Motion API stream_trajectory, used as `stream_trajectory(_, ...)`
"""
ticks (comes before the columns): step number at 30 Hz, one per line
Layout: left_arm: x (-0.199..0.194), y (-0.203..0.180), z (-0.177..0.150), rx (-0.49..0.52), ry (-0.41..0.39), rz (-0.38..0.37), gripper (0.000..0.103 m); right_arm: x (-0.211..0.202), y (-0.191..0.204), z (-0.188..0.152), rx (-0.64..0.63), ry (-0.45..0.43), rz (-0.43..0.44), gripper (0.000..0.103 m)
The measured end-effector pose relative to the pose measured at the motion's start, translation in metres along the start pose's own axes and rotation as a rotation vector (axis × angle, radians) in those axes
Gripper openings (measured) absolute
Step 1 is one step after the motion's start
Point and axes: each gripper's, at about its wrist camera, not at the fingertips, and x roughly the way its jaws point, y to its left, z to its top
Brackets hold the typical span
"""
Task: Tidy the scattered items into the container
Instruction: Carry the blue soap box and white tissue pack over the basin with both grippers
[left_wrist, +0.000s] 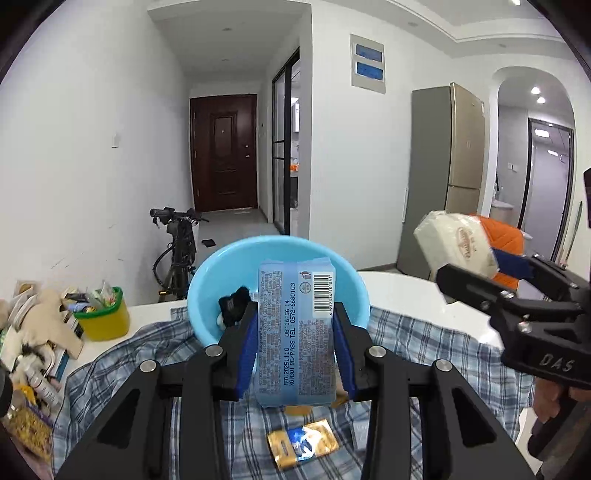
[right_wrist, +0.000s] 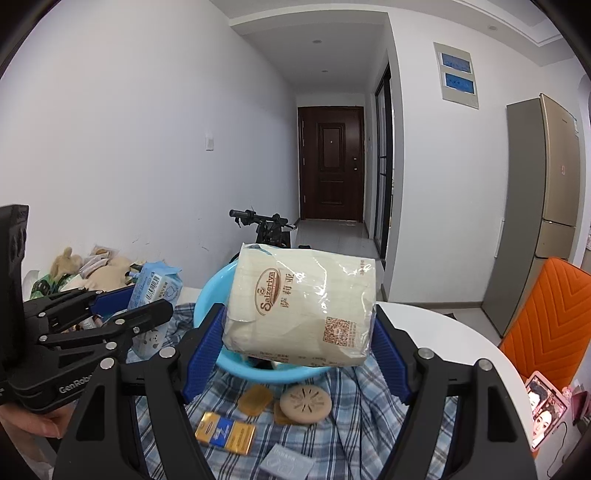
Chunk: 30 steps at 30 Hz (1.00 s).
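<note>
My left gripper (left_wrist: 295, 339) is shut on a light blue pack of wipes (left_wrist: 295, 332) and holds it upright in front of the light blue bowl (left_wrist: 277, 258). A black item (left_wrist: 233, 304) lies in the bowl. My right gripper (right_wrist: 299, 339) is shut on a cream napkin pack (right_wrist: 301, 306) printed "Saizeriya", held above the bowl's (right_wrist: 210, 291) near rim. The left view shows the right gripper (left_wrist: 480, 273) with the napkin pack (left_wrist: 456, 240) at the right; the right view shows the left gripper (right_wrist: 140, 306) with the wipes (right_wrist: 157, 291) at the left.
A plaid cloth (right_wrist: 351, 435) covers the round white table (right_wrist: 443, 328). On it lie a gold and blue packet (right_wrist: 225, 432), a round tan disc (right_wrist: 304, 402) and amber pieces (right_wrist: 255, 398). A yellow tub (left_wrist: 103, 314) and clutter (left_wrist: 33, 343) sit left. An orange chair (right_wrist: 550, 310) stands right.
</note>
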Motion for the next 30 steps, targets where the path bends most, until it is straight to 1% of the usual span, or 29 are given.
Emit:
stream_trajectory(3, 0.014, 0.006, 0.013, -0.005, -0.02, -0.005, 0.04, 0.016, -0.004, 0.008, 0.001, 0.001, 0.001, 0.074)
stream_trajectory(7, 0.043, 0.021, 0.03, -0.038, -0.018, -0.002, 0.04, 0.04, -0.006, 0.024, 0.012, -0.001, 0.002, 0.074)
stream_trajectory(9, 0.057, 0.027, 0.04, -0.055, -0.011, 0.022, 0.04, 0.054, -0.006, 0.034, 0.01, -0.008, -0.005, 0.074)
stream_trajectory(12, 0.074, 0.032, 0.055, -0.04, -0.041, 0.037, 0.04, 0.074, -0.007, 0.047, 0.013, -0.016, -0.009, 0.074)
stream_trajectory(14, 0.089, 0.042, 0.065, -0.055, -0.056, 0.052, 0.04, 0.089, -0.01, 0.055, 0.02, -0.011, -0.007, 0.074)
stream_trajectory(16, 0.106, 0.053, 0.073, -0.091, -0.045, 0.065, 0.04, 0.101, -0.014, 0.061, 0.032, -0.01, -0.027, 0.074)
stream_trajectory(18, 0.123, 0.064, 0.079, -0.123, -0.03, 0.056, 0.04, 0.112, -0.019, 0.064, 0.05, -0.003, -0.026, 0.074)
stream_trajectory(21, 0.148, 0.068, 0.087, -0.109, -0.032, 0.076, 0.04, 0.135, -0.022, 0.072, 0.043, 0.012, -0.037, 0.074)
stream_trajectory(24, 0.172, 0.072, 0.097, -0.126, -0.012, 0.05, 0.04, 0.16, -0.022, 0.081, 0.032, 0.046, -0.056, 0.074)
stream_trajectory(25, 0.176, 0.073, 0.1, -0.131, -0.013, 0.057, 0.04, 0.166, -0.023, 0.083, 0.031, 0.053, -0.071, 0.074)
stream_trajectory(27, 0.188, 0.077, 0.108, -0.133, -0.004, 0.099, 0.04, 0.175, -0.026, 0.087, 0.034, 0.062, -0.079, 0.074)
stream_trajectory(30, 0.207, 0.08, 0.117, -0.096, 0.033, 0.169, 0.04, 0.188, -0.032, 0.094, 0.047, 0.079, -0.082, 0.074)
